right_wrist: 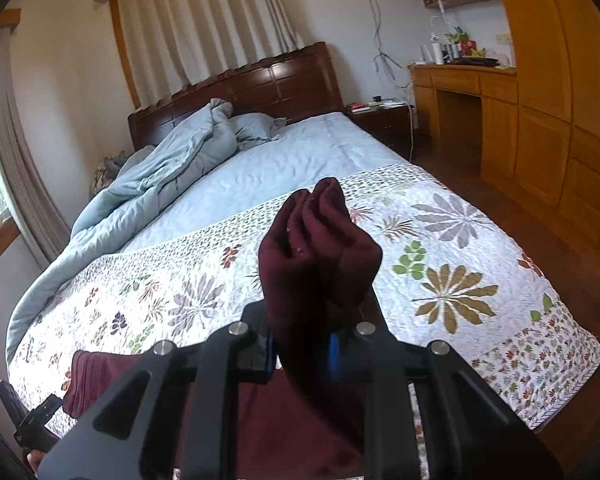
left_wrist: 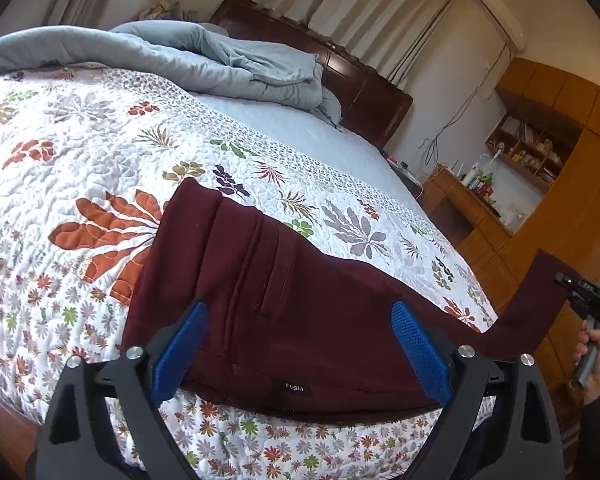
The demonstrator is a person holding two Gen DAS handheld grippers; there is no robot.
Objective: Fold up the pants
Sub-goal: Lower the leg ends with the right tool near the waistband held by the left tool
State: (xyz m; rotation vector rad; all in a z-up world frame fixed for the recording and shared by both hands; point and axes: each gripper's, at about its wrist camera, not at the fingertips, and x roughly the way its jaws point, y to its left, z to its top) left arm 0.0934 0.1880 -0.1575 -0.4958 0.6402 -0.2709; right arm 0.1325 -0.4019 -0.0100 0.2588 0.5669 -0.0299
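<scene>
The right gripper (right_wrist: 300, 354) clenches the pants (left_wrist: 284, 304) leg end, lifted for folding; the left gripper (left_wrist: 300, 354) hovers released near the waistband.

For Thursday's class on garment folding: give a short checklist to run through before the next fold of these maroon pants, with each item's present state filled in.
1. Right gripper clamped on the pants: ok, a bunched end stands up between its fingers.
2. Left gripper gripping the fabric: not ok, jaws wide open above the waist part.
3. Waist part lying flat on the floral quilt: ok.
4. Leg end lifted off the bed edge: ok, it hangs raised at the right.
5. Quilt beyond the pants free for the fold: ok.
6. Both legs aligned: cannot tell.
</scene>
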